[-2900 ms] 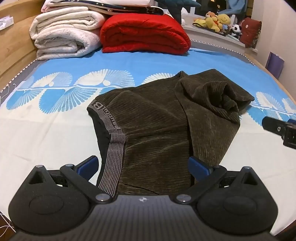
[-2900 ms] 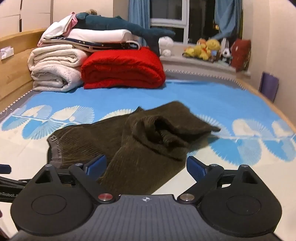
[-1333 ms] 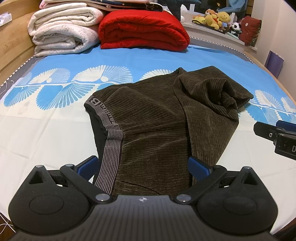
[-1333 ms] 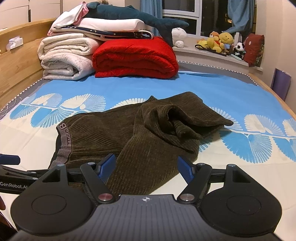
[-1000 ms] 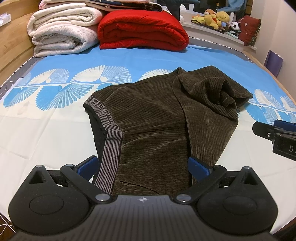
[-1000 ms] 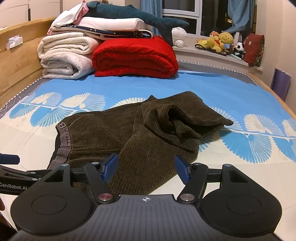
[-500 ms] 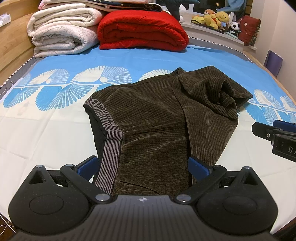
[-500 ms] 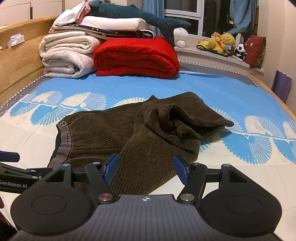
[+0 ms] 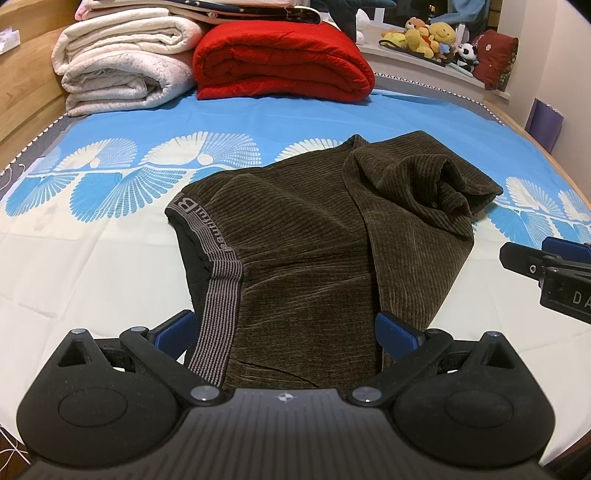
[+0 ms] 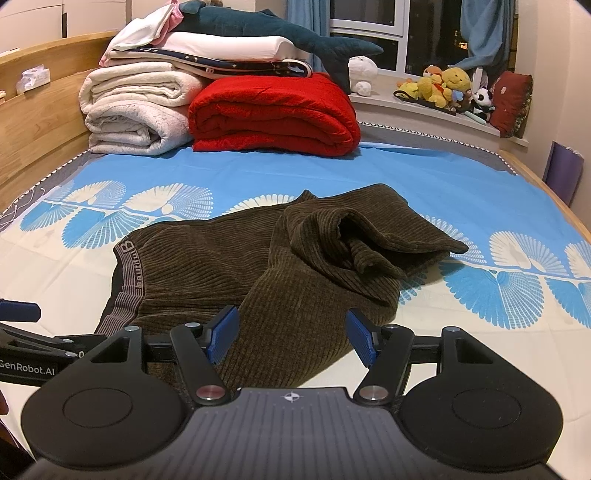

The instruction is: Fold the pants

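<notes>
Dark olive corduroy pants (image 9: 306,236) lie crumpled on the bed, with the grey striped waistband (image 9: 221,284) on the left and a leg bunched into a heap (image 9: 436,192) on the right. My left gripper (image 9: 284,330) is open over the pants' near edge, one finger beside the waistband. My right gripper (image 10: 291,336) is open, jaws somewhat narrower, over the near end of the folded-over leg (image 10: 354,251); its pads do not press the cloth. Each gripper shows at the edge of the other's view: the right gripper (image 9: 546,266) and the left gripper (image 10: 22,332).
The bed sheet (image 9: 92,258) is cream near me and blue with white fans farther back. A red quilt (image 10: 273,114) and rolled white blankets (image 10: 136,110) are stacked at the far end under a plush shark (image 10: 266,29). A wooden bed frame (image 10: 37,110) runs along the left.
The right gripper's jaws have narrowed since the earliest frame, and its view has drawn back slightly. The pants and the left gripper have stayed put.
</notes>
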`<state>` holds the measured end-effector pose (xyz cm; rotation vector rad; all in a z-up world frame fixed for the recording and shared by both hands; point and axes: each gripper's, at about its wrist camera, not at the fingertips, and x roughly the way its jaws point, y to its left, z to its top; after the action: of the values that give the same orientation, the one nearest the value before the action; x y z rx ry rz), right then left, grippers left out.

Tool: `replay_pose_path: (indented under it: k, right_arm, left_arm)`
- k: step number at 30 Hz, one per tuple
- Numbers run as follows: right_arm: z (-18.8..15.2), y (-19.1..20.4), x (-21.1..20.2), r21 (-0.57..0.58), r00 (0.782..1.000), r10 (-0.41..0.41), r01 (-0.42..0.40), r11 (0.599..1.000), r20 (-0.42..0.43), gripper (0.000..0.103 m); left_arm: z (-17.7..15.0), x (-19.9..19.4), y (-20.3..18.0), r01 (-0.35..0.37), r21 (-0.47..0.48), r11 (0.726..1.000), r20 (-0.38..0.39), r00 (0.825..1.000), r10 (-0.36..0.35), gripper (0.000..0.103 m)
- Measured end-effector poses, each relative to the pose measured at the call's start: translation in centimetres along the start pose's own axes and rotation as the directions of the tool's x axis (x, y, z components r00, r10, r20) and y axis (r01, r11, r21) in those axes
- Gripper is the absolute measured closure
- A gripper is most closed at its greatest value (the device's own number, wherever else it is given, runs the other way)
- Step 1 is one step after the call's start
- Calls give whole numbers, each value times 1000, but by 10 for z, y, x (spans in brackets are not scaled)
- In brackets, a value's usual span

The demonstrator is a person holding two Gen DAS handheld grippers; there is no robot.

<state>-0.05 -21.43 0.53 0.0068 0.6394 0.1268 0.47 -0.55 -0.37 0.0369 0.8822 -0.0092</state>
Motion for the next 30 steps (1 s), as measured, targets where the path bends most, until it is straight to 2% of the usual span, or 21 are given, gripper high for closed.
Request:
replay_pose_path:
  k: [3, 5, 6, 7, 9, 10, 13, 16, 17, 18, 19, 20, 21, 23, 26, 28, 30]
  right_arm:
    - [0, 0, 0, -2, 1000, -3, 3, 1000, 4, 41]
    - [1, -1, -2, 2, 1000, -12, 12, 1000, 18, 47]
    - [2, -3, -4, 11, 999, -18, 17, 1000, 28, 52]
    - [3, -6, -5, 25, 999, -25, 24, 999, 41, 54]
    - [6, -14, -8, 66, 998, -32, 28, 997, 55, 64]
    - [7, -18, -9, 88, 997, -35, 30, 996, 61, 66]
    - [9, -27, -11, 139, 997, -36, 26, 990, 69, 66]
    - [12, -32, -9, 157, 998, -21, 11, 987, 59, 66]
    - [12, -33, -8, 161, 998, -16, 7, 987, 55, 66]
    - [13, -33, -7, 161, 999, -13, 5, 987, 51, 66]
    - [13, -33, -6, 159, 999, -10, 2, 987, 49, 66]
    - [14, -33, -5, 159, 999, -5, -2, 987, 43, 66]
    - [16, -33, -4, 155, 999, -2, -4, 988, 42, 66]
    - [20, -33, 0, 147, 999, 1, -7, 989, 41, 66]
    - [32, -36, 18, 120, 999, -1, -5, 993, 49, 66]
    - [41, -40, 38, 110, 999, -9, 4, 994, 45, 65]
    - [45, -44, 64, 104, 1000, 3, -3, 995, 1, 65]
  left_arm:
    - [0, -3, -1, 1, -2, 1000, 20, 1000, -1, 0]
    - [3, -9, 0, 2, 6, 1000, 39, 999, -2, 7]
    - [9, -14, 1, 19, 16, 1000, 41, 999, -20, 17]
    - [14, -17, 2, 45, 24, 999, 40, 998, -46, 36]
    - [32, -27, 4, 96, 73, 993, 55, 993, -100, 58]
    - [42, -31, 5, 101, 104, 989, 71, 992, -109, 63]
    - [71, -36, 14, 117, 190, 975, 134, 980, -144, 66]
    - [78, -15, 34, 111, 183, 977, 153, 978, -140, 66]
    - [73, -1, 45, 105, 138, 985, 145, 982, -125, 66]
    - [64, 15, 57, 118, 70, 991, 95, 988, -124, 66]
    - [59, 33, 67, 121, 6, 993, -7, 993, -121, 70]
    - [56, 52, 78, 106, -92, 990, -121, 986, -116, 74]
    - [57, 61, 88, 120, -160, 980, -154, 977, -145, 74]
    - [64, 70, 104, 168, -246, 955, -144, 968, -207, 74]
    - [71, 75, 124, 157, -307, 939, -112, 974, -199, 74]
    - [67, 88, 140, 129, -362, 923, -151, 969, -195, 74]
    - [62, 102, 150, 102, -396, 913, -200, 961, -194, 74]
